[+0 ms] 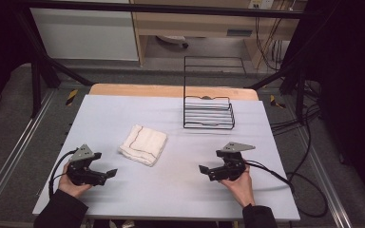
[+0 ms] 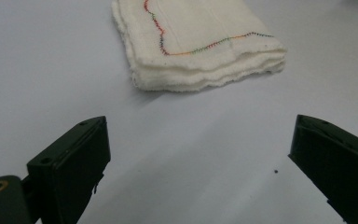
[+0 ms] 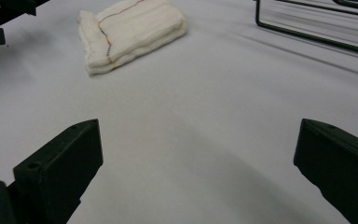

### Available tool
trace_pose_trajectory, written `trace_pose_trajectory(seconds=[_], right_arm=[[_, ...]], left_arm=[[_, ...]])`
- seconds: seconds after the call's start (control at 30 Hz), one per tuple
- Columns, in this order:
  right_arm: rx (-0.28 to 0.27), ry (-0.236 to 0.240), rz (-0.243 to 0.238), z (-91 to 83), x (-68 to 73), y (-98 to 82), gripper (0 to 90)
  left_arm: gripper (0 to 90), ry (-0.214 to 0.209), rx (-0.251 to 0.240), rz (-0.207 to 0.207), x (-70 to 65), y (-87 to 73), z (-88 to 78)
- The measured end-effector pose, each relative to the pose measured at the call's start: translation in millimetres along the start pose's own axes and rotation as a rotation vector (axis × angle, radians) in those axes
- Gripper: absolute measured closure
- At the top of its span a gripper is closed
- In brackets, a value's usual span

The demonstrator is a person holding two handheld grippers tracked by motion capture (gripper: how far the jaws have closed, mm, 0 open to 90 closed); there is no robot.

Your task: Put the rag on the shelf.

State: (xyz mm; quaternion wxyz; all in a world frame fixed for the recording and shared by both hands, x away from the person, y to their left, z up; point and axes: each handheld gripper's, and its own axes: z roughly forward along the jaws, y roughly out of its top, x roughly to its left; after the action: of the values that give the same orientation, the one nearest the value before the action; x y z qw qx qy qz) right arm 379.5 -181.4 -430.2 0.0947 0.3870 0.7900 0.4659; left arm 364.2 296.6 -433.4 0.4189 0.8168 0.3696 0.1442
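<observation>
One table (image 1: 171, 190), one black wire rack (image 1: 208, 114) at the far side, one folded white cloth (image 1: 143, 144) left of centre, lying flat. Two grippers, left gripper (image 1: 108, 174) and right gripper (image 1: 205, 171), both with jaws wide apart on nothing, cloth between and beyond them. Left gripper view resolves the cloth's coloured stitching (image 2: 200, 46); right gripper view catches the rack's edge.

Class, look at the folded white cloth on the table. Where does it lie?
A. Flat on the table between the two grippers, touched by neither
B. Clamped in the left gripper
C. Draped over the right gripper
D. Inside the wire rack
A: the folded cloth lies flat on the table, apart from the open left gripper, the open right gripper and the wire rack.
</observation>
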Motion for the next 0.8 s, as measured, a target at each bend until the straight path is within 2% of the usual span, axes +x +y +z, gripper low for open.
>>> trace_pose_trajectory(seconds=[0.4,0.43,0.47,0.6,0.8], right_arm=[[0.031,0.035,-0.064,49.9,44.9,29.6,9.8],[0.031,0.035,-0.064,49.9,44.9,29.6,9.8],[0.033,0.040,-0.084,59.2,52.7,32.8,12.5],[0.044,0.062,-0.119,76.4,68.6,39.1,16.3],[0.056,0.081,-0.140,97.0,83.4,47.7,21.6]], left_arm=[[4.7,0.001,-0.003,-0.001,0.3,0.5,-0.8],[4.7,0.001,-0.004,-0.002,0.4,0.5,-0.8],[4.7,0.001,-0.003,-0.002,0.4,0.5,-0.8],[4.9,0.000,-0.003,-0.001,0.1,0.7,-0.7],[4.9,0.000,-0.003,-0.002,0.3,0.4,-1.1]])
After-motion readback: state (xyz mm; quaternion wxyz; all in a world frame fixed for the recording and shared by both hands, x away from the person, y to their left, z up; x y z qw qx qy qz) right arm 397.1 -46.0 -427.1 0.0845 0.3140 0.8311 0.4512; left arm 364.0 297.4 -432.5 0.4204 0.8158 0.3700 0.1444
